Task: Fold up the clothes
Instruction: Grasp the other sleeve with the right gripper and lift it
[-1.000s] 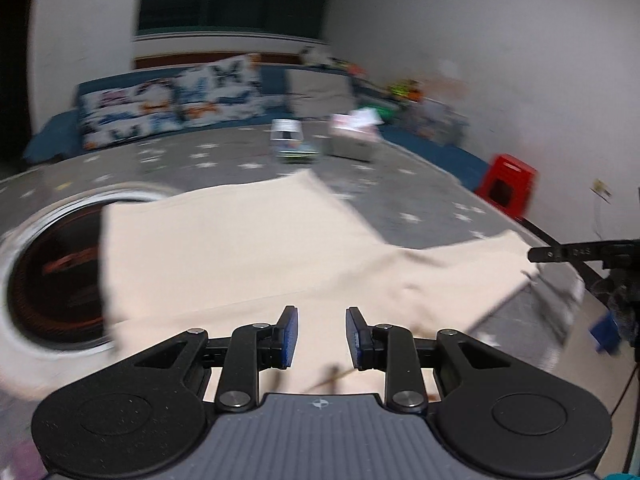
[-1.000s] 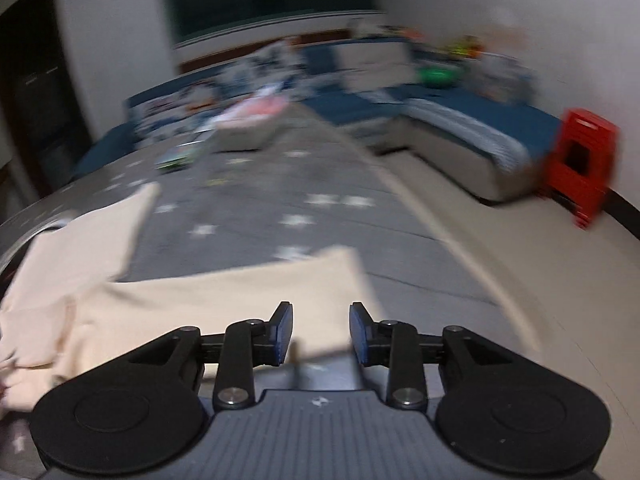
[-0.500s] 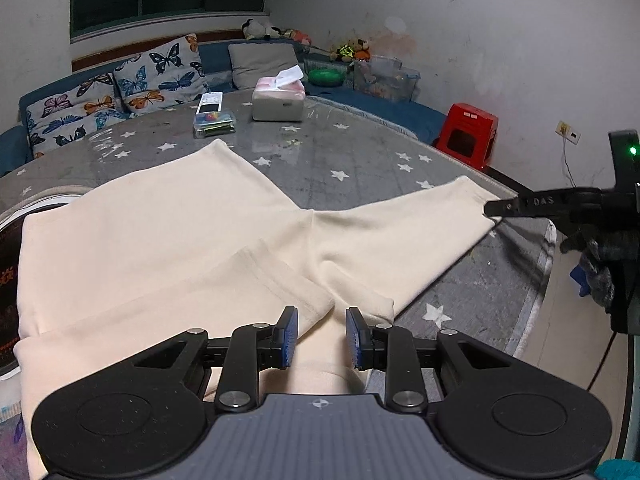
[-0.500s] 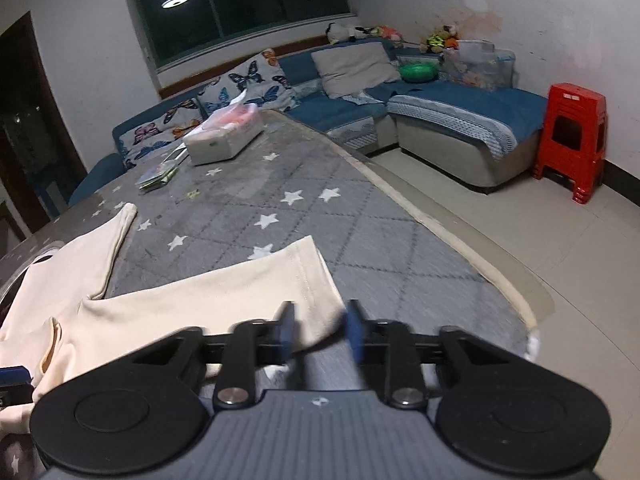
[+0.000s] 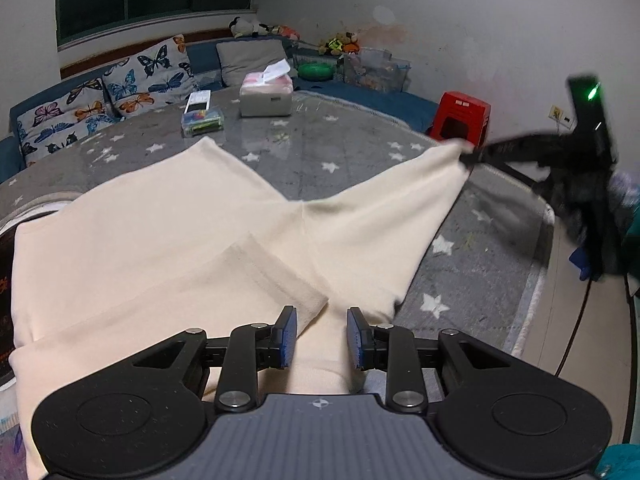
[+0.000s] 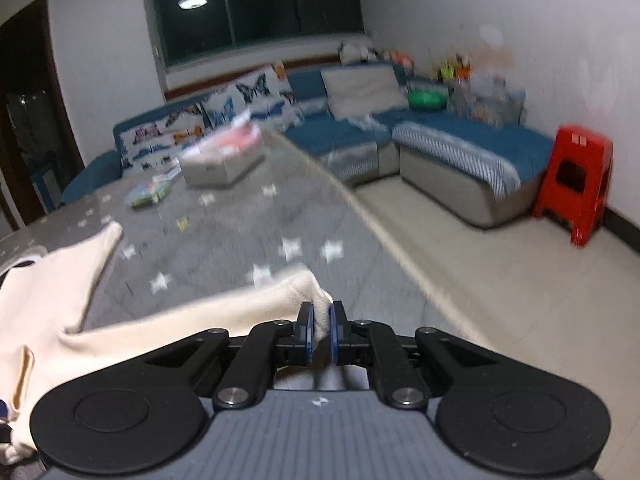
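— Where are the cream trousers (image 5: 168, 240)?
— Spread on the grey desk (image 5: 472, 248); one leg lifts toward 2 o'clock.
— Grippers?
— Right gripper (image 6: 319, 326) pinches that cuff; left gripper (image 5: 318, 334) gapes, empty, above the waistband.

Right tongs (image 5: 468, 157) blurred; garment (image 5: 160, 240) cropped

Found no readable text, label, brand or number in either view. Saw print on the tissue box (image 5: 266, 98) ahead of the left claw, too small to read.
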`<act>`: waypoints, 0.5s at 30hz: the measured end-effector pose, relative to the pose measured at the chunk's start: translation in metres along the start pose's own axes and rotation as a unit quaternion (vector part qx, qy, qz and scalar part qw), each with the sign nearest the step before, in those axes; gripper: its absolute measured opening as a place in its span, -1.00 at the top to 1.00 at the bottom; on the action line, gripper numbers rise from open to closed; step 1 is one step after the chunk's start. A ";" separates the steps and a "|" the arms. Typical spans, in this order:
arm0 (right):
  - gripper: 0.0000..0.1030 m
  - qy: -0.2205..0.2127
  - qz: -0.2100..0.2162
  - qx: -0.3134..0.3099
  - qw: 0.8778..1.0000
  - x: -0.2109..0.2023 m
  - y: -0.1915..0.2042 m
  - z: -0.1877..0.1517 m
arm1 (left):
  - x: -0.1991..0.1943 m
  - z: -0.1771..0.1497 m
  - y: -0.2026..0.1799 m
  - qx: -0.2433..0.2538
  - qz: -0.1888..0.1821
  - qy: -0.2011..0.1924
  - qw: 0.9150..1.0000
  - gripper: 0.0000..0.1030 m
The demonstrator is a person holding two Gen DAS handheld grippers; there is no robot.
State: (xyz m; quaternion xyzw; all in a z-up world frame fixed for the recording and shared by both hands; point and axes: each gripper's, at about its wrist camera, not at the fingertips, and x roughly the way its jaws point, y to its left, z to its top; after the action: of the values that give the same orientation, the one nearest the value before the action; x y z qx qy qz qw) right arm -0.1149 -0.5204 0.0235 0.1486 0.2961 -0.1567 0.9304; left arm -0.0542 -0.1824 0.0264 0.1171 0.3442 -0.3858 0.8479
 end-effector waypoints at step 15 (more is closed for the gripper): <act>0.52 0.009 0.018 0.052 0.998 0.017 -0.012 -0.009 | 0.016 0.007 -0.004 0.006 0.007 0.000 1.000 0.41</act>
State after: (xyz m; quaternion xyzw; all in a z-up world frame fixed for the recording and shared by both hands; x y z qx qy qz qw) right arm -0.1106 -0.5311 0.0038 0.2033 0.2934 -0.1533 0.9215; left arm -0.0461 -0.1977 0.0209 0.1249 0.3408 -0.3820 0.8499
